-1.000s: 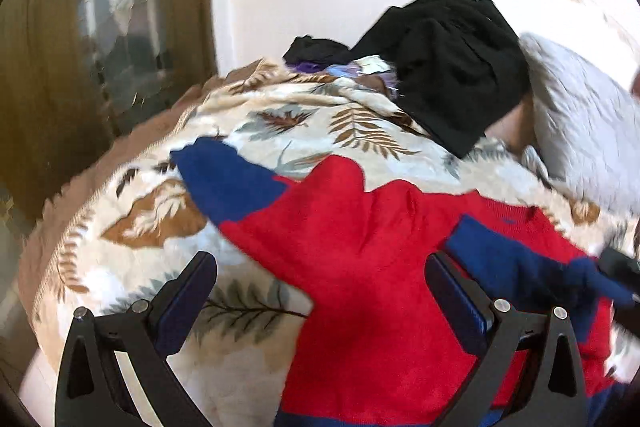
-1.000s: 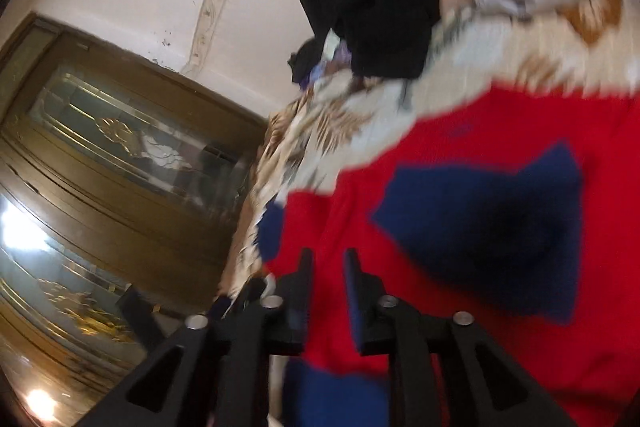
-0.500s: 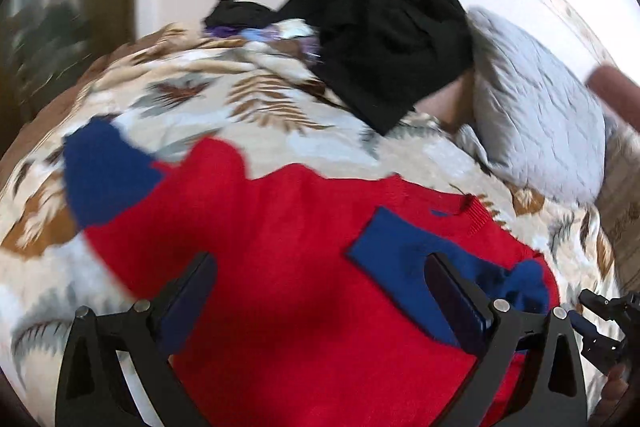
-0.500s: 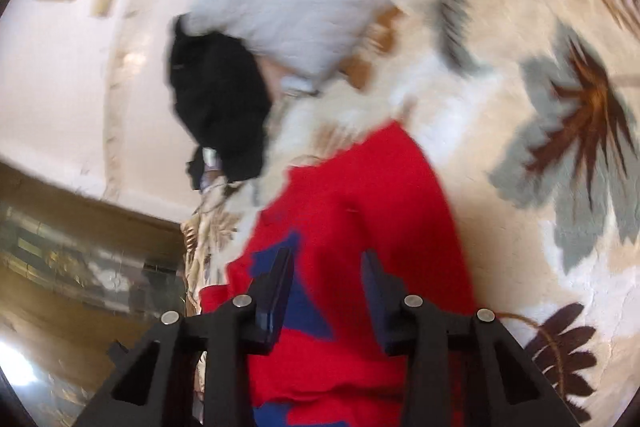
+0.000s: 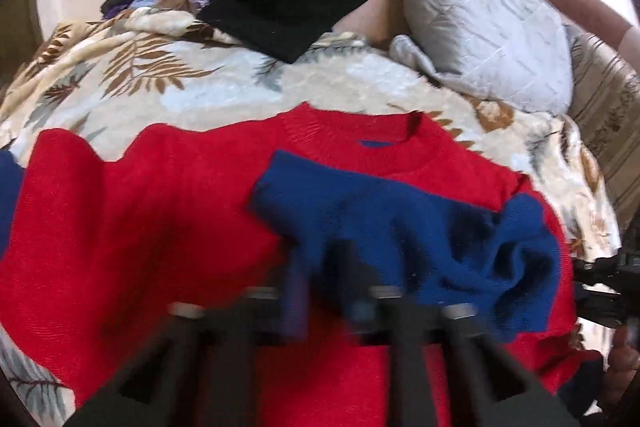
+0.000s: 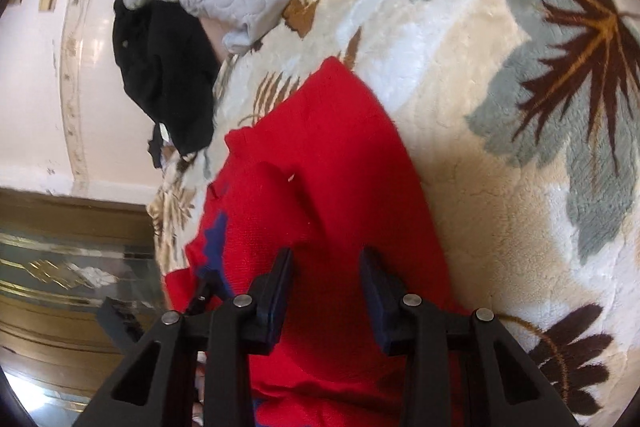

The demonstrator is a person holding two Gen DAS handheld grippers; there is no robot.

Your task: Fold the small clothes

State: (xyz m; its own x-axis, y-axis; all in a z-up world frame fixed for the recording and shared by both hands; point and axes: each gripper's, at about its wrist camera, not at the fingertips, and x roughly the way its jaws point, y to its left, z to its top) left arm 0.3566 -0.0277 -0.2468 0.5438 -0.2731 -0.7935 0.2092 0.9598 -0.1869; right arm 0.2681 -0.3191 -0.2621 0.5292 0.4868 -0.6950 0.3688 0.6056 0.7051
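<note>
Here, a red sweater lies flat on a leaf-patterned blanket. The left gripper is closed, blurred, at its blue sleeve. The right gripper, partly open, straddles red fabric.

A small red knitted sweater lies spread flat on a leaf-patterned blanket, its round neckline at twelve o'clock. One blue-cuffed sleeve is folded across the chest toward nine o'clock, bunched at three o'clock; the other sleeve stretches out at nine o'clock.
</note>
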